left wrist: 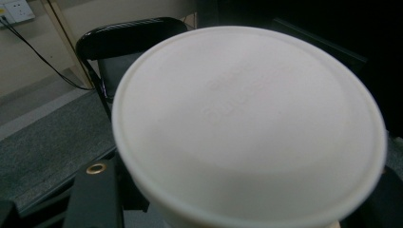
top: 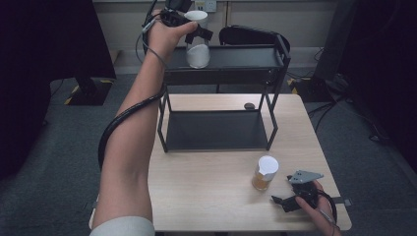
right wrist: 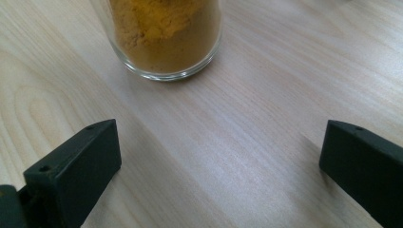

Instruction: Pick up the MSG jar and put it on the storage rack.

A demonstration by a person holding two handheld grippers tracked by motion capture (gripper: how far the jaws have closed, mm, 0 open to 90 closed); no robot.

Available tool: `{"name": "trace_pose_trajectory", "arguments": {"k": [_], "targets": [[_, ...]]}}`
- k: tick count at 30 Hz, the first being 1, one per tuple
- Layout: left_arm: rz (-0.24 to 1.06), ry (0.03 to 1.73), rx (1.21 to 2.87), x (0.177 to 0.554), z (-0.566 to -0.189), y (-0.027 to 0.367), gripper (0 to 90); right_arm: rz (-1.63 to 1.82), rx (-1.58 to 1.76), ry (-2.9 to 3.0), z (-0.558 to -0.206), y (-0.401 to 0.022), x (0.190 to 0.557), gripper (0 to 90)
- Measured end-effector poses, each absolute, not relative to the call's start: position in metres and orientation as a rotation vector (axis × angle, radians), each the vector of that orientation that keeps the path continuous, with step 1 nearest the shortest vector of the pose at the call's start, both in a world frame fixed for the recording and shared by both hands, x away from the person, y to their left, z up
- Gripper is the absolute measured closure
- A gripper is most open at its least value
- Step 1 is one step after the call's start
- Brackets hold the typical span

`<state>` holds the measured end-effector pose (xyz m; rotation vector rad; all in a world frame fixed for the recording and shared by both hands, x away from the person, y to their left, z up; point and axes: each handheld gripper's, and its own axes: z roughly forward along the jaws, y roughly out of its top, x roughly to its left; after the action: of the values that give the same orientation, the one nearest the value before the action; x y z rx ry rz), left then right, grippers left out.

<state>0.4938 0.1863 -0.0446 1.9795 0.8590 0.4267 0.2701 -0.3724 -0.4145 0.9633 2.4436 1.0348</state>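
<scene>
- Left gripper [top: 195, 30] up at far left of the scene, over the top shelf of the black rack [top: 275, 66]; its fingers are clamped on a white-lidded jar [top: 197, 46].
- Jar with white powder sits upright at the left part of the top shelf; whether its base touches the shelf or hangs just above it I cannot tell.
- Left gripper view: the jar's white lid [left wrist: 249, 126] seen from above, round, faint embossed text on it, very close to the camera; black gripper part at bottom left.
- Behind the lid in that view: black folding chair [left wrist: 128, 35], wall socket [left wrist: 14, 10] with a cable, grey carpet.
- Person's left forearm [top: 130, 147] stretches from the near edge up to the rack, black cable looping beside it.
- Right gripper [top: 281, 201] low at the near right of the desk [top: 206, 196], held in the right hand [top: 319, 206]; fingers [right wrist: 76, 171] are wide apart, nothing between them, only bare wood.
- Second jar [top: 264, 173] with orange-yellow powder and a white lid stands upright on the desk, just to the left and far side of the right gripper, not touching it.
- Right gripper view: that jar's glass base [right wrist: 166, 38] ahead of the spread fingers, clear of both.
- Lower shelf of the rack is a dark tray resting on the desk.
- Small dark round object [top: 249, 105] lies on the desk behind the rack's lower shelf.
</scene>
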Motion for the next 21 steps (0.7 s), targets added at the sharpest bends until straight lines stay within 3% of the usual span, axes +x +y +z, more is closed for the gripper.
{"name": "trace_pose_trajectory", "arguments": {"k": [21], "targets": [[0.463, 0.876, 1.980, 0.510, -0.057, 0.176, 34.8, 1.035, 0.963, 2.444, -0.415, -0.372, 0.270, 0.0]]}}
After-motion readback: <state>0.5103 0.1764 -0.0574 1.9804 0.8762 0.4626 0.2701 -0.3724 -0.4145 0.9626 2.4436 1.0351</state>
